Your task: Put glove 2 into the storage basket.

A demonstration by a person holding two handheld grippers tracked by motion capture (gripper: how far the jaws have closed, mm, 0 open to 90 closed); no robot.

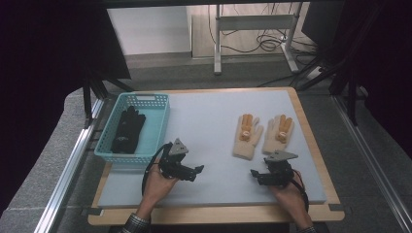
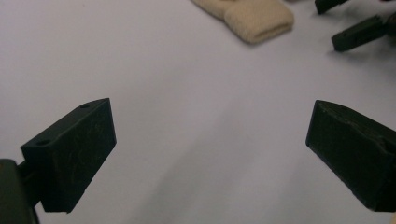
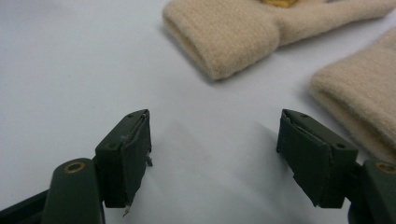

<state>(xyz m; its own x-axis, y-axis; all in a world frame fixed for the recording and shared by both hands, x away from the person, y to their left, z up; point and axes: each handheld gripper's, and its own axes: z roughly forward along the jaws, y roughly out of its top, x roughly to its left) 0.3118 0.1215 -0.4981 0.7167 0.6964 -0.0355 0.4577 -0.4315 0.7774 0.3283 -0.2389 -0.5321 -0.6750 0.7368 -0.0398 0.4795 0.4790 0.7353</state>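
The jaws of both grippers are seen spread apart with nothing between them: those of the left gripper (image 1: pixel 198 170) stand wide over bare mat in the left gripper view, and those of the right gripper (image 1: pixel 253 173) are parted just short of the glove cuffs in the right gripper view. Neither pair is closed on anything. Two beige gloves (image 1: pixel 262 134) with orange patches are laid flat, side by side, on the right part of the bench (image 1: pixel 209 121), fingers pointing away from the person, cuffs toward the grippers. The right gripper is held near those cuffs, apart from them; in its own view the nearer cuff (image 3: pixel 224 39) lies just ahead of the jaws and the second cuff (image 3: pixel 359 100) just beside the right-hand jaw. The left gripper is held lower left of the gloves, beside the basket (image 1: pixel 160 127). A teal basket is set at the bench's left edge, and black gloves (image 1: pixel 127 130) are already lying in it. The work is judged to be partly done: the black gloves are stowed, while the beige pair is untouched on the bench and is left to be picked up and carried across to the basket.
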